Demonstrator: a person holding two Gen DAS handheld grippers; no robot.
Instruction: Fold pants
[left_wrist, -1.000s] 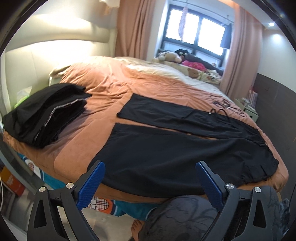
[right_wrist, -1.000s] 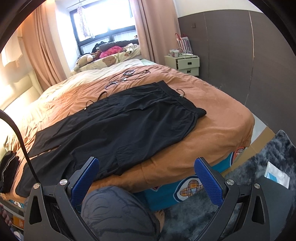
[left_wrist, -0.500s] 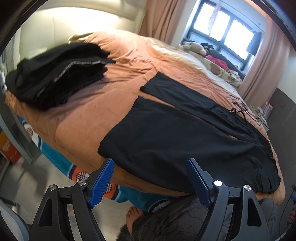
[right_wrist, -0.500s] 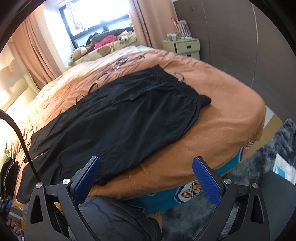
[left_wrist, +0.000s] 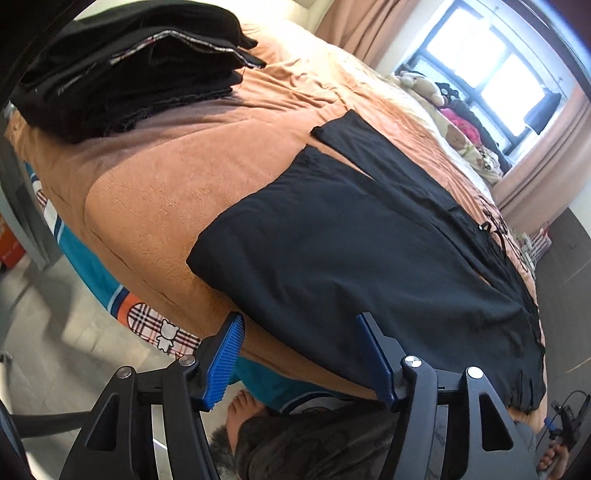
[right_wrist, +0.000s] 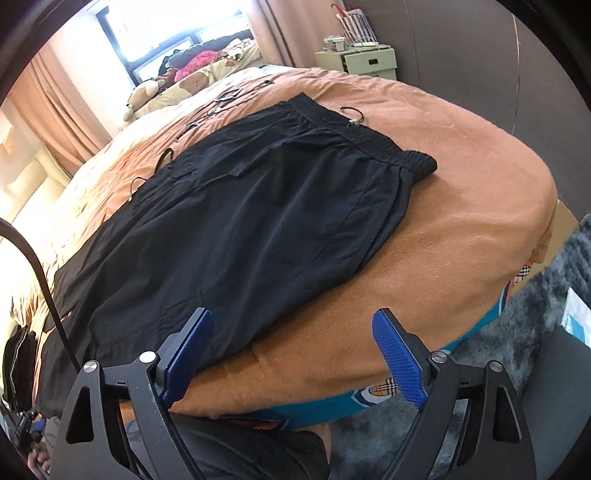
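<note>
Left gripper (left_wrist: 299, 336): blue pads apart, jaws just been closing, nothing gripped; near hem edge of black pants (left_wrist: 369, 251) seen between the pads, no contact evident. Right gripper (right_wrist: 293, 332): pads wider apart, jaws likewise just been closing, nothing held; left pad over the pants' (right_wrist: 258, 206) near edge, right pad over bare orange blanket (right_wrist: 461, 192). Pants spread flat along the near side of the bed, two legs side by side towards the left-hand end, elastic waistband (right_wrist: 369, 140) at the right-hand end, near leg close to the blanket's edge. Stack of folded black garments (left_wrist: 129, 62) at the far left corner of the blanket, well apart from the pants. Black hangers (right_wrist: 221, 103) lying on the blanket beyond the pants. Teal printed sheet (left_wrist: 92, 266) showing below the blanket edge. Stuffed toys (right_wrist: 147, 92) by the window; small bedside cabinet (right_wrist: 362, 61) carrying small items, contents not discernible. Bare foot (left_wrist: 243, 410) on the floor below the left gripper.
</note>
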